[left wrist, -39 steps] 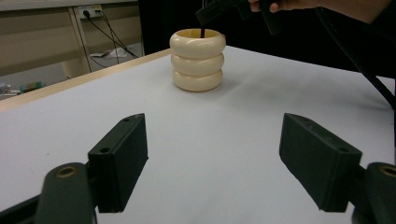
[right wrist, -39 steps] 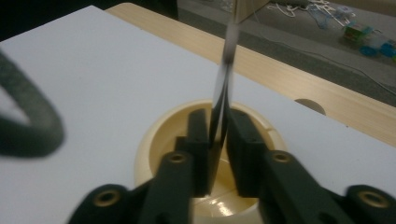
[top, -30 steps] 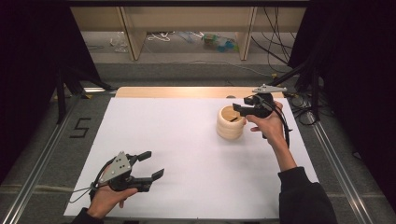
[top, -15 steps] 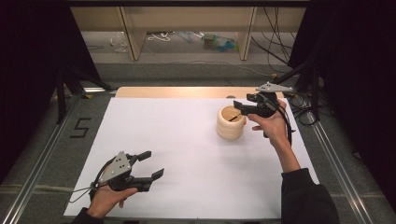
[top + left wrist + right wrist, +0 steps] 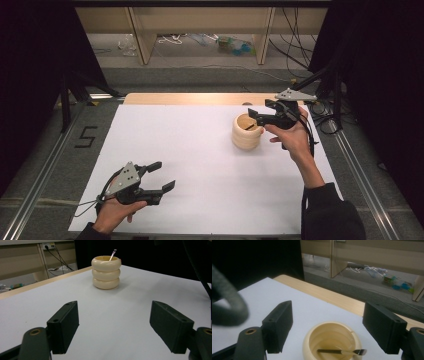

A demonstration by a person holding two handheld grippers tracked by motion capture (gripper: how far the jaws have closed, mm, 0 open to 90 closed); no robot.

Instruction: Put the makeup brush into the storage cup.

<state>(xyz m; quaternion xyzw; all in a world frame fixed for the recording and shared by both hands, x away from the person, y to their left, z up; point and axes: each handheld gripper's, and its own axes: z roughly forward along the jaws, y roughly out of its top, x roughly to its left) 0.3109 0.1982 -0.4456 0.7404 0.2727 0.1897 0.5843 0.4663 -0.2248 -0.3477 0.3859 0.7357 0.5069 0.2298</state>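
Beside the table, a floor-marked "5"; both claws spread, right claw over the cream holder.

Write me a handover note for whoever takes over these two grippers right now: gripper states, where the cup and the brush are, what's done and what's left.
Right gripper: open, empty, held just above the rim of the cream ribbed cup.
Left gripper: open, empty, low over the near left part of the white table cover, far from the cup.
Small brush: lies inside the cup, its tip leaning on the rim.
Done: the brush appears to be placed in the cup; nothing is held.
Left: probably just draw the right gripper clear of the cup without knocking it.
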